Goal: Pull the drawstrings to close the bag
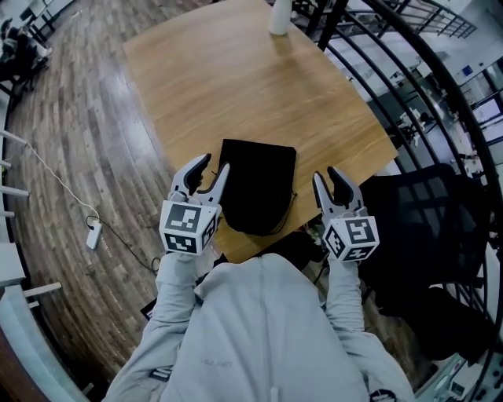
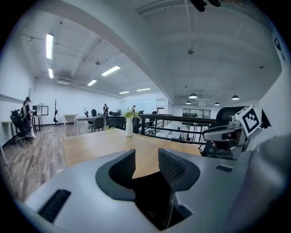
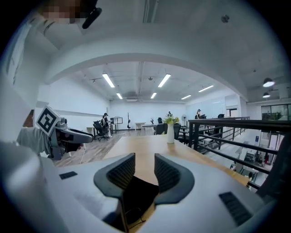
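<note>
A black drawstring bag [image 1: 257,186] lies flat on the wooden table [image 1: 236,78] near its front edge, with a thin cord [image 1: 291,206] curving out at its right side. My left gripper [image 1: 214,163] hovers at the bag's left edge, and its jaws stand apart with nothing between them. My right gripper [image 1: 325,173] hangs to the right of the bag, open and empty too. In the left gripper view the bag [image 2: 150,191] shows dark below the left gripper [image 2: 146,154]. In the right gripper view the bag [image 3: 138,193] sits below the right gripper [image 3: 144,159].
A white vase [image 1: 280,17] stands at the table's far end. A black railing [image 1: 393,47] runs along the right, and a black mesh chair [image 1: 424,228] stands near my right arm. On the wood floor at the left lies a cable with a power strip [image 1: 93,234].
</note>
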{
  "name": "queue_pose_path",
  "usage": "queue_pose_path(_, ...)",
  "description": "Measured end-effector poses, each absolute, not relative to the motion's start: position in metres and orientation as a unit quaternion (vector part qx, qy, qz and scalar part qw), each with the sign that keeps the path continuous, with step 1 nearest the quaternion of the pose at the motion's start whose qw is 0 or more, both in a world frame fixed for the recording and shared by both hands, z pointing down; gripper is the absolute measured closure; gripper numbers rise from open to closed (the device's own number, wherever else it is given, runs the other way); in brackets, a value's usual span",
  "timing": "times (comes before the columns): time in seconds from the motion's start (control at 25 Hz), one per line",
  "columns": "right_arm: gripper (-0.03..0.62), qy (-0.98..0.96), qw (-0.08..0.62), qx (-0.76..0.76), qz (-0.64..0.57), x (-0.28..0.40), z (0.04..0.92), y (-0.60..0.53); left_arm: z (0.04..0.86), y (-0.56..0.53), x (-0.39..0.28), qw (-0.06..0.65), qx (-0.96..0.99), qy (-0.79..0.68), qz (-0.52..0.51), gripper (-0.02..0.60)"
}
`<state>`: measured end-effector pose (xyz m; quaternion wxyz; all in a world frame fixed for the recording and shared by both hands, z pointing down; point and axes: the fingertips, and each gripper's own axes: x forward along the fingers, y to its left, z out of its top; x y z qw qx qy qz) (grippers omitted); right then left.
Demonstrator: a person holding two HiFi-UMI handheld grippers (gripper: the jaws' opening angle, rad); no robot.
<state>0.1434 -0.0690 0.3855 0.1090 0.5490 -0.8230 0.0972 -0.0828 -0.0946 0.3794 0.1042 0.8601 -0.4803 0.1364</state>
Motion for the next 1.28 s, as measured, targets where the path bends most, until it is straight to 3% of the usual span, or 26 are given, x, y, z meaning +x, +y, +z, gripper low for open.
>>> queue_pose_path(0.4,0.501,-0.835,0.084,0.542,0.034,0.135,0.334,-0.062,0.343,-0.085,-0.073,0.092,0.875,-0.468,0.085,0.426)
queue_pose_path(0.84,0.571,-0.831,0.080,0.548,0.057,0.133,0.341,-0.056,0.353,-0.075,-0.072,0.124,0.873,-0.464,0.085,0.550)
queue_pose_path(1.28,0.571,-0.816,0.093,0.560,0.105,0.146,0.364,-0.060,0.371,-0.081,-0.075,0.157,0.869,-0.455,0.114,0.555)
